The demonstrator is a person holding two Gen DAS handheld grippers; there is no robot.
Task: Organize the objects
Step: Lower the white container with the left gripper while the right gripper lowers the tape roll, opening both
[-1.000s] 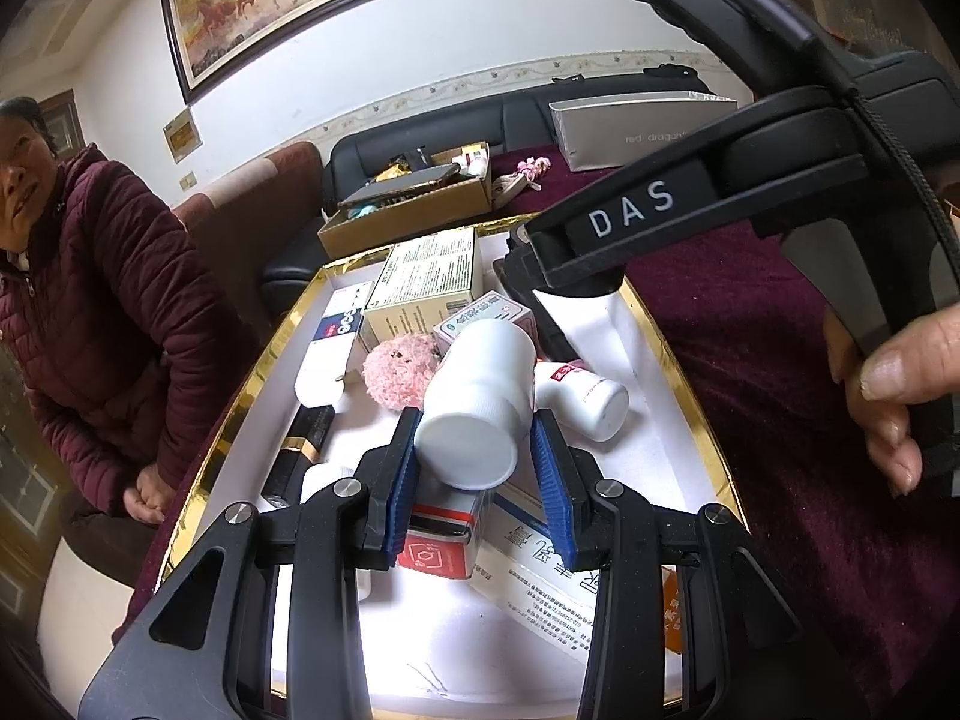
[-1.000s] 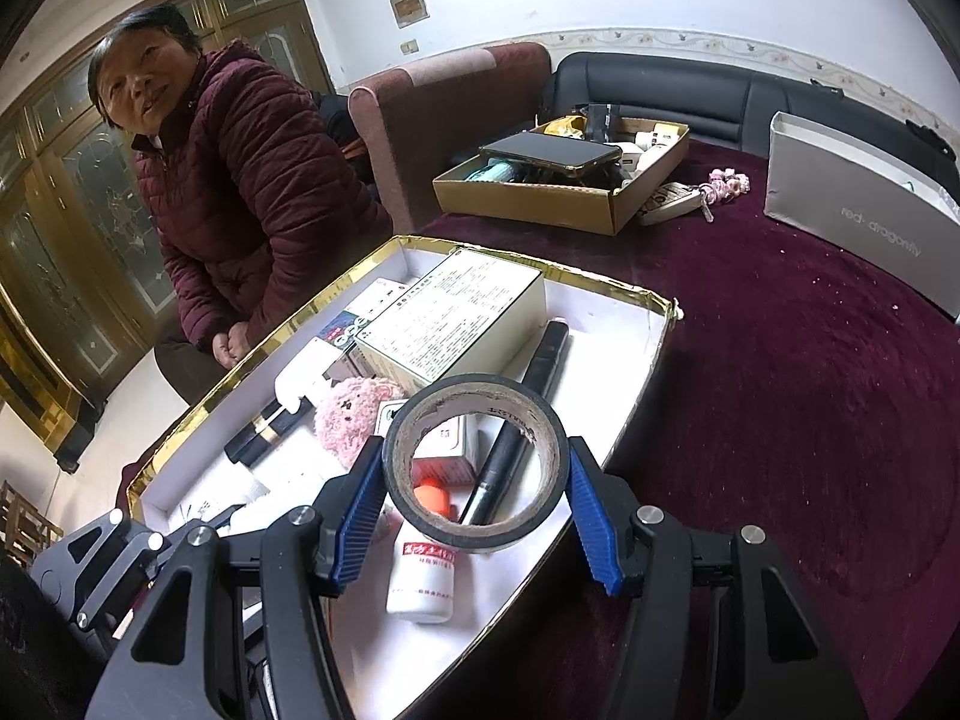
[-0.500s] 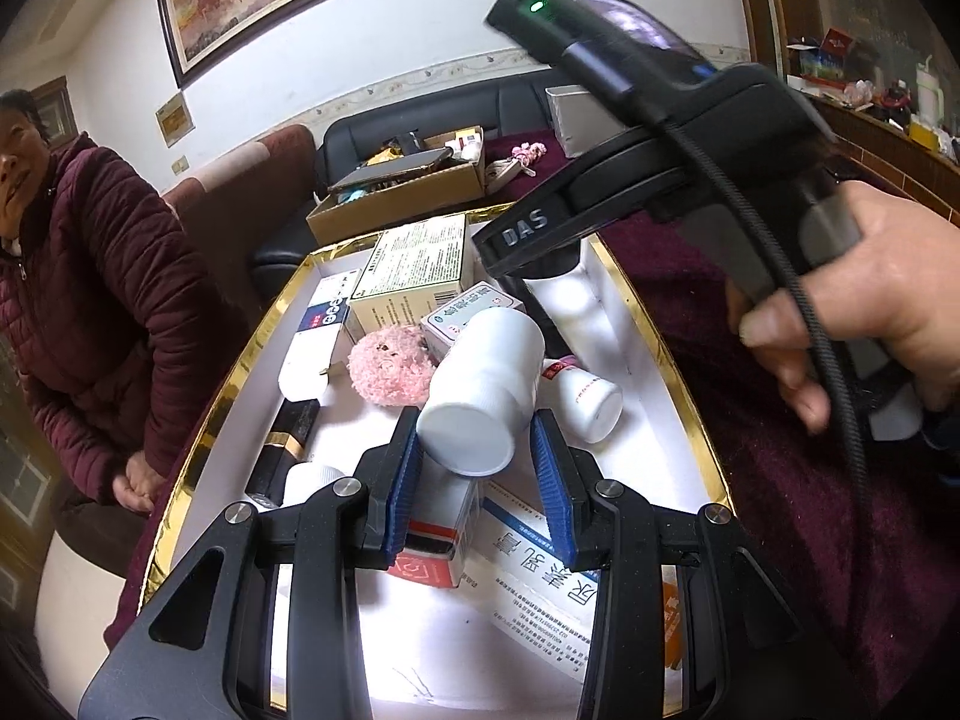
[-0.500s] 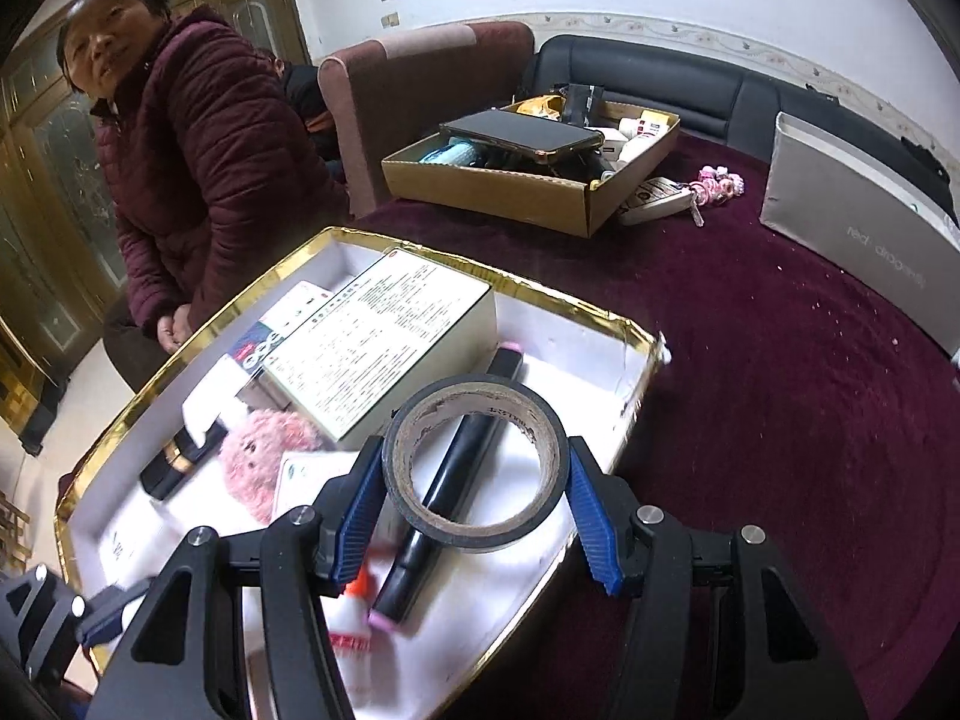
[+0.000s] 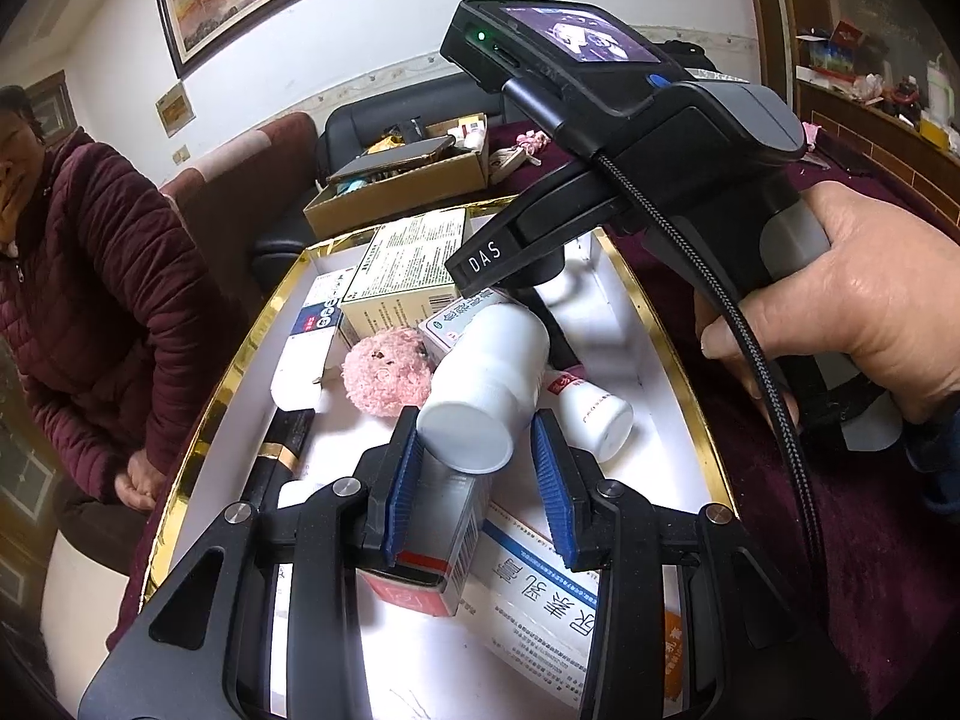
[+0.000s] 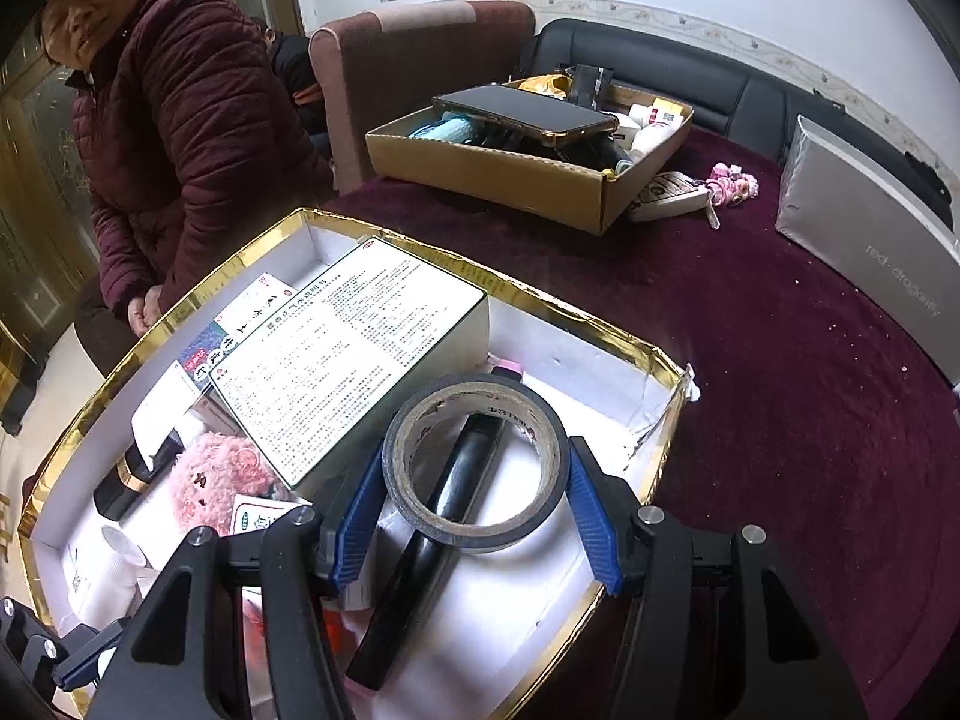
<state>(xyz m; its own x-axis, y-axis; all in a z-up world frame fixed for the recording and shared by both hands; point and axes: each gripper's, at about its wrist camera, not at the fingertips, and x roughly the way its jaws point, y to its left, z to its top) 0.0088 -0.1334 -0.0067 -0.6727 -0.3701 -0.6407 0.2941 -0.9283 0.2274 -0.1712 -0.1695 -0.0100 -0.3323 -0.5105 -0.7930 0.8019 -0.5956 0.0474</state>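
we hold the tape roll (image 6: pixel 475 461) clamped in the right gripper (image 6: pixel 477 495) above the gold-rimmed tray (image 6: pixel 651 480) — lower it level beside the black pen (image 6: pixel 441 531); left gripper (image 5: pixel 474 480) grips the white bottle (image 5: pixel 483 384).

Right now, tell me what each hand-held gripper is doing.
Left hand-held gripper: closed on the white bottle, held over the gold-rimmed tray.
Right hand-held gripper: closed on the black tape roll, above the same tray.

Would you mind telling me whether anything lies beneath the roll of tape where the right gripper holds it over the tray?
Yes. A black pen lies on the tray floor directly beneath the roll of tape, showing through its hole.
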